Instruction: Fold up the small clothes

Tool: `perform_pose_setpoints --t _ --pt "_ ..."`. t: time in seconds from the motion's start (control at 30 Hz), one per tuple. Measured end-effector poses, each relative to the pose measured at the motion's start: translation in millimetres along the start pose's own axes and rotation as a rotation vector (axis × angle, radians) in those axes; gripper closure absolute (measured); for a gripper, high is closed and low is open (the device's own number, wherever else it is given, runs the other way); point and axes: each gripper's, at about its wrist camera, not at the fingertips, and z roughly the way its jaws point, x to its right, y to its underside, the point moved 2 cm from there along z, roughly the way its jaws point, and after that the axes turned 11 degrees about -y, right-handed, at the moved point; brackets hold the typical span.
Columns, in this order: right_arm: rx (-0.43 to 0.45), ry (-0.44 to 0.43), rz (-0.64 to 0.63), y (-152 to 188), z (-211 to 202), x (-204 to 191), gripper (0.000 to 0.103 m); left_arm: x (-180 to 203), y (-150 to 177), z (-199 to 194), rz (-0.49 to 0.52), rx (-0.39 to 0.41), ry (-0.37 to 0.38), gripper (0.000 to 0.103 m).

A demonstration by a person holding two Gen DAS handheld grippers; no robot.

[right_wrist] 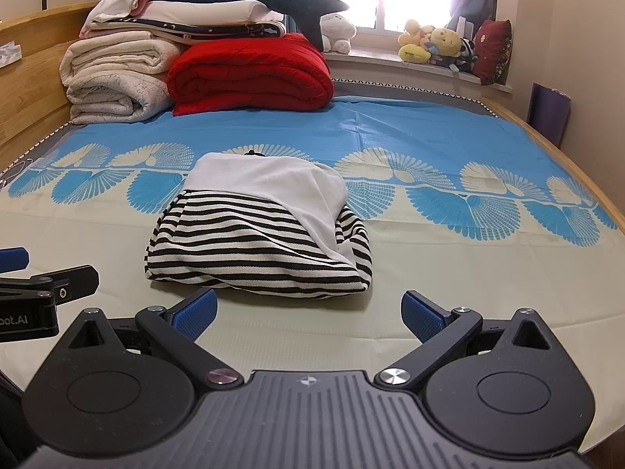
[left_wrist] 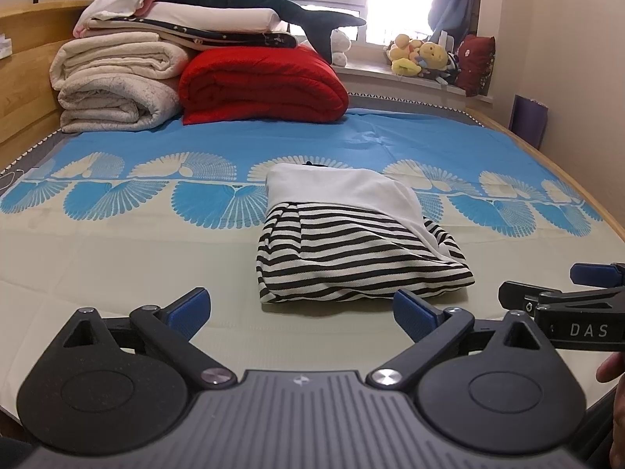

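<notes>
The black-and-white striped knit garment with a white panel (left_wrist: 351,242) lies folded on the blue-and-cream patterned bedsheet (left_wrist: 117,242), just ahead of both grippers. The left gripper (left_wrist: 300,308) and right gripper (right_wrist: 308,312) hover with jaws spread, holding nothing. To tidy it, pinch the near corners evenly and square the edges.

"DAS" on right hand-held gripper (left_wrist: 562,285), "oot.AI" (cut off) — left hand-held gripper (right_wrist: 47,269)

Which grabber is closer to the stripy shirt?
Left, but only just. The left gripper sits right at the near edge of the stripy shirt. The right gripper sits a touch further back. Both are open and touch nothing.
</notes>
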Motion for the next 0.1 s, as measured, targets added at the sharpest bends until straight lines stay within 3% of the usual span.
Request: perform_pose_setpoints --t 0.1 --pt "0.0 0.0 0.002 0.0 0.2 -0.5 0.003 -0.1 -0.4 -0.5 -0.004 0.001 -0.005 0.002"
